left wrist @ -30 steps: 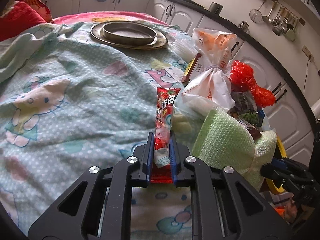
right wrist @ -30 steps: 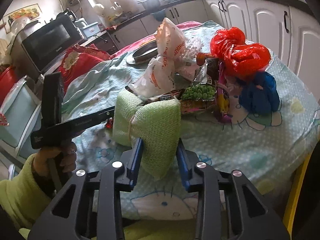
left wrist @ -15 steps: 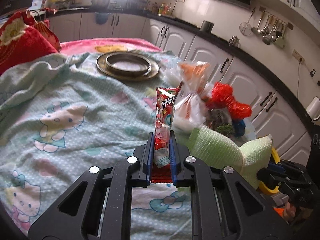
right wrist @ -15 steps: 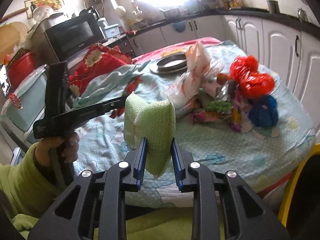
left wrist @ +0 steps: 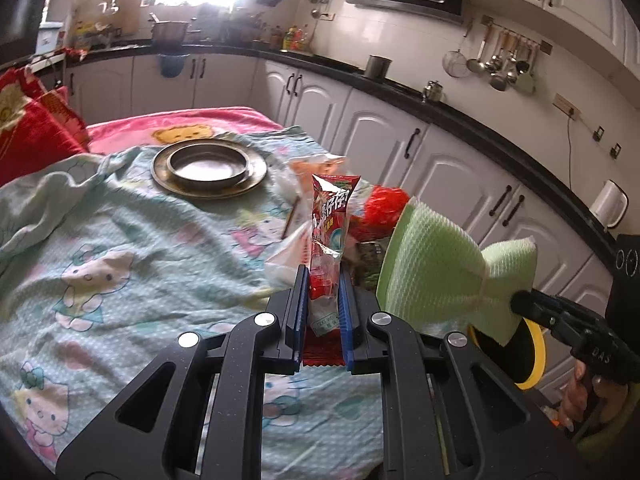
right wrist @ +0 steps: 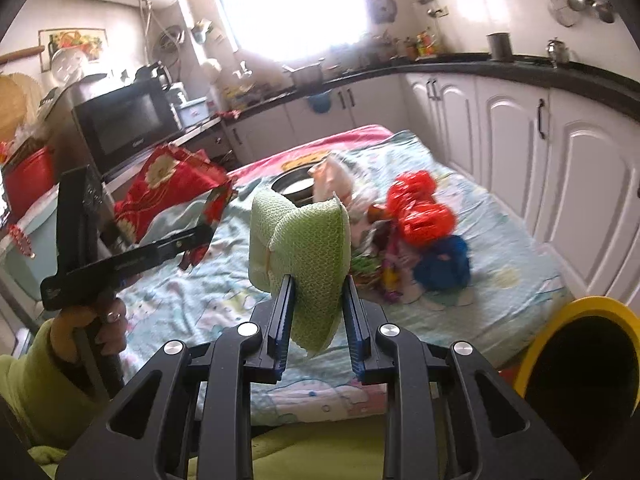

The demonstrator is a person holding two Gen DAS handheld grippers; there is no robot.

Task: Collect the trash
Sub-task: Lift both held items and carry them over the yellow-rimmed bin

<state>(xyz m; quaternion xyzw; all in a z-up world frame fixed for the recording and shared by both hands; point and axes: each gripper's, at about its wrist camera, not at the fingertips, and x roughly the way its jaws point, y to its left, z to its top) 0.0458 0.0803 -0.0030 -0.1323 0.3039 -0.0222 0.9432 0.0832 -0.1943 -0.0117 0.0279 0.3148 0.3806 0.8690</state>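
Gripping a red wrapper [left wrist: 329, 240], left gripper [left wrist: 323, 312] raised; right gripper [right wrist: 318, 312] clamps green foam [right wrist: 304, 248].

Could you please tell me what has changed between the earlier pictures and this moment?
Both grippers have lifted up and back from the table: the left gripper carries the red snack wrapper, the right gripper the green foam wrap, now near the yellow-rimmed bin. Both grips are unchanged; the remaining trash pile stays put.

Left gripper [left wrist: 323, 320] clamps a red snack wrapper [left wrist: 329, 240] upright; green foam wrap [left wrist: 440, 264] at three o'clock.
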